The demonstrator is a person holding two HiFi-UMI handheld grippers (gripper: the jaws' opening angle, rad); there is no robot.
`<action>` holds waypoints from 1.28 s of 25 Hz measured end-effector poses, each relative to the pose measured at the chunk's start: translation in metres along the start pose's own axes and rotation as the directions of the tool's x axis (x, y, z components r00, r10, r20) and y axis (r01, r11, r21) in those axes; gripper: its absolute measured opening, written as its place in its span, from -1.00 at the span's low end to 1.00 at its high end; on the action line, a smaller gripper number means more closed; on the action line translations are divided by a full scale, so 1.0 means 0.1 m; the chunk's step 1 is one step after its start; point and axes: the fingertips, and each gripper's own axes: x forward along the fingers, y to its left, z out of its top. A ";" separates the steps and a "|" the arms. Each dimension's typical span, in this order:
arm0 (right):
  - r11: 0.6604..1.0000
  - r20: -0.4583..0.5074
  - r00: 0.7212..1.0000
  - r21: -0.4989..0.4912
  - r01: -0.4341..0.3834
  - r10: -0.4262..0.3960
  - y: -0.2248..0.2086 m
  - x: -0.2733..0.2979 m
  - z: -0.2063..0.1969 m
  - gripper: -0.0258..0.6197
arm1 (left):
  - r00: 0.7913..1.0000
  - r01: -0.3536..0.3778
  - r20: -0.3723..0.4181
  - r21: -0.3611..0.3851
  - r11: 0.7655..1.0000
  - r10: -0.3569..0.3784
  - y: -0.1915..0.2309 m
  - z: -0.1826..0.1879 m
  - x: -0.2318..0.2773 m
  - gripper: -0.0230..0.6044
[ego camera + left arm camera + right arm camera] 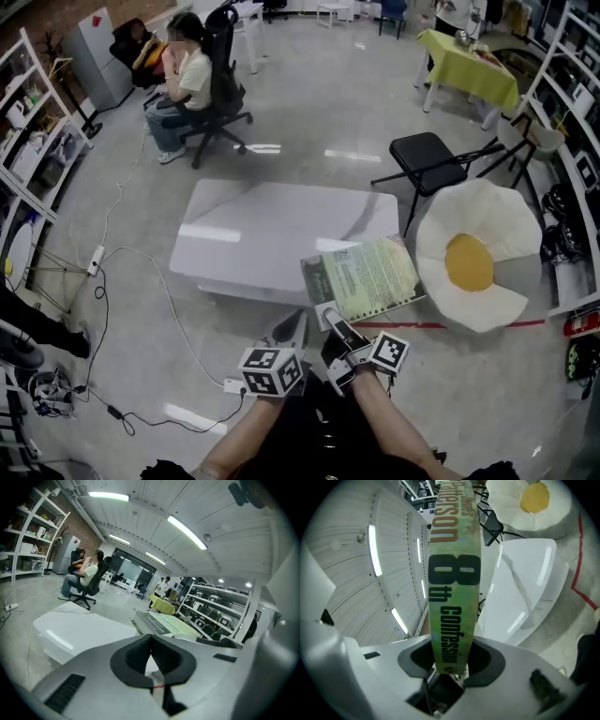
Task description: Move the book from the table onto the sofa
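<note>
Nearest the camera, the person's two forearms (309,436) reach forward, each bearing a gripper with a marker cube. Left gripper (292,328): in the left gripper view its dark pads (140,656) meet at the centre line, jaws closed, nothing between them. Right gripper (330,320): in the right gripper view (451,665) its jaws are clamped on the lower end of the spine of the book (454,573). The book (366,277) lies flat with its pale green cover up, gripped at its near left corner. In the head view it overlaps the near right corner of the white table (262,234) and points toward the sofa (478,253), a white cushion seat with a yellow centre; it is not on the sofa, and contact with the tabletop cannot be settled. Surroundings, left to right: shelving (33,141); a white power strip (96,260) with cable on the grey floor; a seated person (187,80) in a black office chair; a black folding chair (427,155); a yellow-green covered table (469,67); a red floor line (441,325) in front of the sofa.
</note>
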 end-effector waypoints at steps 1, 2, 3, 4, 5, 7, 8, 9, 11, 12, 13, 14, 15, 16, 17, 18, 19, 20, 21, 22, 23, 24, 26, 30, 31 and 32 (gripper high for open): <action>1.000 0.010 1.000 0.000 -0.002 0.002 0.03 -0.02 0.00 -0.41 | 1.000 0.011 -0.005 0.002 1.000 -0.011 -0.01 0.01 -0.01 -0.90; 1.000 0.021 1.000 0.003 -0.001 0.001 0.04 -0.04 0.00 -0.41 | 1.000 0.024 -0.009 0.003 1.000 -0.024 -0.02 0.01 0.00 -0.90; 1.000 0.034 0.999 0.005 -0.001 0.001 0.06 -0.06 0.02 -0.41 | 0.999 0.038 -0.013 0.006 0.999 -0.037 -0.04 0.01 0.01 -0.89; 1.000 0.046 0.999 0.004 -0.002 0.002 0.07 -0.09 0.05 -0.41 | 0.999 0.050 -0.017 0.011 0.999 -0.049 -0.05 0.02 0.03 -0.90; 1.000 0.059 0.998 0.002 -0.004 0.004 0.08 -0.12 0.09 -0.41 | 0.998 0.059 -0.023 0.021 0.998 -0.058 -0.07 0.02 0.06 -0.90; 1.000 0.077 0.997 -0.007 -0.005 0.006 0.10 -0.18 0.17 -0.41 | 0.997 0.066 -0.034 0.050 0.997 -0.065 -0.10 0.03 0.11 -0.90; 1.000 0.083 0.997 -0.014 -0.004 0.005 0.11 -0.21 0.20 -0.41 | 0.997 0.068 -0.034 0.063 0.996 -0.066 -0.12 0.05 0.13 -0.90; 1.000 0.088 0.996 -0.022 -0.002 0.003 0.12 -0.23 0.22 -0.41 | 0.997 0.071 -0.029 0.070 0.995 -0.069 -0.13 0.07 0.15 -0.90; 0.999 0.096 0.995 -0.033 0.000 0.004 0.14 -0.27 0.26 -0.41 | 0.997 0.073 -0.020 0.072 0.995 -0.072 -0.15 0.11 0.18 -0.90; 0.999 0.101 0.995 -0.034 -0.003 0.007 0.15 -0.29 0.27 -0.41 | 0.998 0.069 -0.020 0.072 0.995 -0.067 -0.17 0.12 0.20 -0.89; 0.999 0.105 0.994 -0.033 -0.007 0.010 0.17 -0.31 0.29 -0.41 | 0.998 0.064 -0.022 0.073 0.995 -0.062 -0.18 0.13 0.21 -0.90; 0.999 0.109 0.994 -0.031 -0.009 0.012 0.18 -0.33 0.31 -0.41 | 0.998 0.061 -0.024 0.074 0.995 -0.060 -0.20 0.13 0.22 -0.90; 1.000 0.113 0.994 -0.027 -0.011 0.014 0.18 -0.35 0.32 -0.41 | 0.998 0.062 -0.025 0.076 0.995 -0.060 -0.22 0.13 0.23 -0.90; 1.000 0.116 0.993 -0.024 -0.014 0.017 0.19 -0.37 0.34 -0.41 | 0.998 0.066 -0.026 0.078 0.995 -0.064 -0.25 0.14 0.24 -0.90; 1.000 0.121 0.992 -0.022 -0.019 0.022 0.20 -0.38 0.36 -0.41 | 0.997 0.072 -0.028 0.081 0.994 -0.070 -0.27 0.13 0.25 -0.89; 0.999 0.124 0.992 -0.020 -0.026 0.028 0.21 -0.39 0.36 -0.41 | 0.997 0.079 -0.031 0.085 0.993 -0.076 -0.29 0.13 0.27 -0.89; 0.999 0.127 0.991 -0.020 -0.031 0.033 0.21 -0.38 0.36 -0.41 | 0.996 0.085 -0.037 0.088 0.992 -0.082 -0.29 0.11 0.27 -0.90; 0.999 0.129 0.991 -0.020 -0.033 0.036 0.22 -0.38 0.35 -0.41 | 0.995 0.092 -0.044 0.091 0.992 -0.088 -0.30 0.09 0.28 -0.90; 0.999 0.131 0.991 -0.018 -0.034 0.036 0.22 -0.39 0.34 -0.41 | 0.994 0.100 -0.051 0.092 0.991 -0.095 -0.30 0.08 0.28 -0.90; 0.999 0.136 0.990 -0.015 -0.035 0.037 0.22 -0.39 0.33 -0.41 | 0.993 0.109 -0.057 0.092 0.990 -0.104 -0.30 0.06 0.28 -0.90; 0.999 0.143 0.989 -0.012 -0.037 0.038 0.23 -0.39 0.31 -0.41 | 0.991 0.120 -0.062 0.091 0.989 -0.115 -0.29 0.05 0.27 -0.89; 0.999 0.153 0.987 -0.008 -0.040 0.041 0.25 -0.39 0.30 -0.41 | 0.990 0.131 -0.067 0.091 0.987 -0.125 -0.28 0.04 0.27 -0.90; 0.999 0.179 0.983 -0.004 -0.046 0.046 0.27 -0.40 0.29 -0.41 | 0.986 0.155 -0.081 0.093 0.983 -0.148 -0.27 0.03 0.28 -0.90; 0.998 0.232 0.971 -0.010 -0.054 0.055 0.26 -0.74 0.54 -0.41 | 0.971 0.223 -0.114 0.099 0.970 -0.212 -0.60 -0.06 0.47 -0.90; 0.999 0.247 0.968 -0.010 -0.052 0.053 0.24 -0.90 0.65 -0.41 | 0.966 0.239 -0.121 0.103 0.966 -0.226 -0.77 -0.10 0.54 -0.89; 0.999 0.262 0.964 -0.011 -0.047 0.048 0.22 -1.07 0.76 -0.41 | 0.962 0.254 -0.126 0.109 0.961 -0.240 -0.92 -0.14 0.61 -0.90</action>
